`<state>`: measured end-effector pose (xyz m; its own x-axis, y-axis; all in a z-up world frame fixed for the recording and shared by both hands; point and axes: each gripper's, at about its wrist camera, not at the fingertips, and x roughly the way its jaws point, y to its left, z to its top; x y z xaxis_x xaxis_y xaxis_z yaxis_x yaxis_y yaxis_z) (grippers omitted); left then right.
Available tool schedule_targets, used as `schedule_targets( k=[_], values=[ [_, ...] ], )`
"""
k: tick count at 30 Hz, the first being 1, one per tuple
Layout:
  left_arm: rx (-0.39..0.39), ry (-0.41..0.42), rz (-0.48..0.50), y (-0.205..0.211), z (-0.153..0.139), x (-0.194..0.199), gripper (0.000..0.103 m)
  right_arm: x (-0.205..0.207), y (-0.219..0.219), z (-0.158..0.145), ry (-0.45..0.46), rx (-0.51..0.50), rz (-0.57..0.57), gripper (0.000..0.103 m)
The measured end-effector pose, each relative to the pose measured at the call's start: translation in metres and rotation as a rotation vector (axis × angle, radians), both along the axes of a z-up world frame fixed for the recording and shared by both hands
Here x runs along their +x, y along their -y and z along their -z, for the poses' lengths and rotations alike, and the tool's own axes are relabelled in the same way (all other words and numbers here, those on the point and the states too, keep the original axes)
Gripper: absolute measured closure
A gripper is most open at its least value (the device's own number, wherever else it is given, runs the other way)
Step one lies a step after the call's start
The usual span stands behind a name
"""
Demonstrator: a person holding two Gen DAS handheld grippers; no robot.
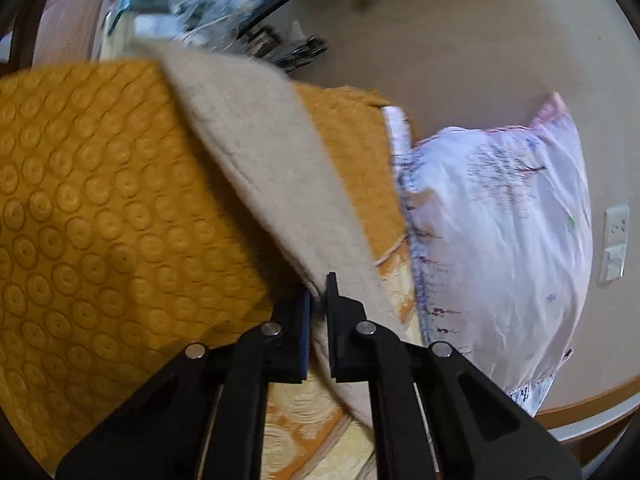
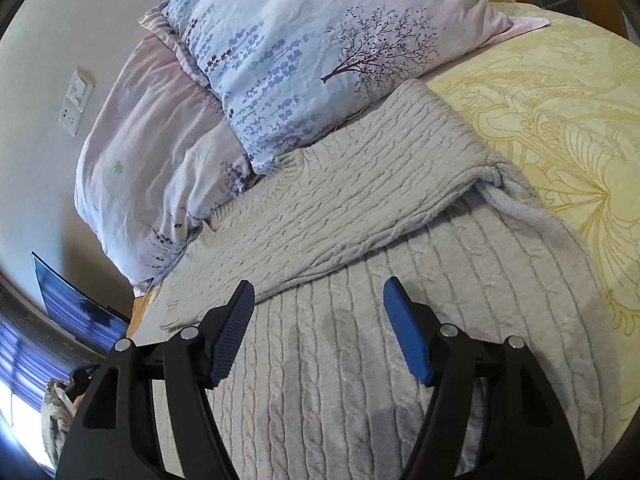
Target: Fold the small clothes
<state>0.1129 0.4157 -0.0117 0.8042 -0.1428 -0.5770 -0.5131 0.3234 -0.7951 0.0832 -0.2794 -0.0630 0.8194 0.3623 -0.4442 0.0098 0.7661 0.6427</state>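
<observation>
Fold approx. half done: one sleeve already lies across the grey sweater [image 2: 340,208] at 12 o'clock. Your left gripper [image 1: 318,296] is clamped on its edge (beige-looking there); right gripper [image 2: 320,320] gapes, empty, above the body.

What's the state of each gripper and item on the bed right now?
left gripper: shut on the edge of the grey knit sweater, lifting it.
right gripper: open, nothing between its pads, above the grey knit sweater.
grey knit sweater: spread on the bed, sleeve folded across its body.
mustard blanket: lying flat beneath the lifted edge.
floral pillows: stacked against the wall.
yellow bedspread: flat.
</observation>
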Motion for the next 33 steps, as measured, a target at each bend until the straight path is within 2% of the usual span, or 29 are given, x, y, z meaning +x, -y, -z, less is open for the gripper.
schedule_targets(
  k=[3,7,10,13,15,18,21,23,26,27,30,33],
  values=[
    [0.058,0.078,0.038,0.018,-0.032,0.010,0.097,0.001,-0.001,0.000,0.003,0.002,-0.005,0.033],
    [0.093,0.216,0.171,0.073,-0.077,0.033,0.097,0.002,-0.002,0.000,0.005,0.001,-0.011,0.033],
    [0.102,0.296,0.317,0.135,-0.099,0.056,0.098,0.002,-0.002,0.000,0.006,0.005,-0.013,0.033],
    [0.078,0.351,0.477,0.204,-0.105,0.077,0.098,0.002,-0.002,0.000,0.006,0.006,-0.016,0.033],
    [0.083,0.351,0.587,0.254,-0.099,0.090,0.097,0.002,-0.003,-0.001,-0.003,0.000,-0.021,0.033],
    [0.085,0.273,0.774,0.337,-0.070,0.105,0.097,0.001,-0.004,-0.006,-0.019,-0.013,-0.032,0.033],
    [0.121,0.194,0.867,0.376,-0.046,0.112,0.091,-0.002,-0.005,-0.017,-0.021,-0.034,-0.049,0.033],
    [0.135,0.170,0.906,0.385,-0.037,0.110,0.089,-0.004,-0.008,-0.031,-0.005,-0.079,-0.067,0.033],
    [0.130,0.206,0.924,0.370,-0.046,0.095,0.062,-0.002,-0.019,-0.051,0.026,-0.144,-0.124,0.033],
    [0.141,0.224,0.915,0.362,-0.050,0.090,0.058,-0.001,-0.026,-0.058,0.039,-0.172,-0.148,0.033],
    [0.223,0.271,0.836,0.321,-0.065,0.068,0.058,0.008,-0.064,-0.081,0.108,-0.308,-0.262,0.033],
    [0.314,0.198,0.723,0.278,-0.061,0.062,0.061,0.018,-0.127,-0.099,0.205,-0.474,-0.431,0.034]
  ],
)
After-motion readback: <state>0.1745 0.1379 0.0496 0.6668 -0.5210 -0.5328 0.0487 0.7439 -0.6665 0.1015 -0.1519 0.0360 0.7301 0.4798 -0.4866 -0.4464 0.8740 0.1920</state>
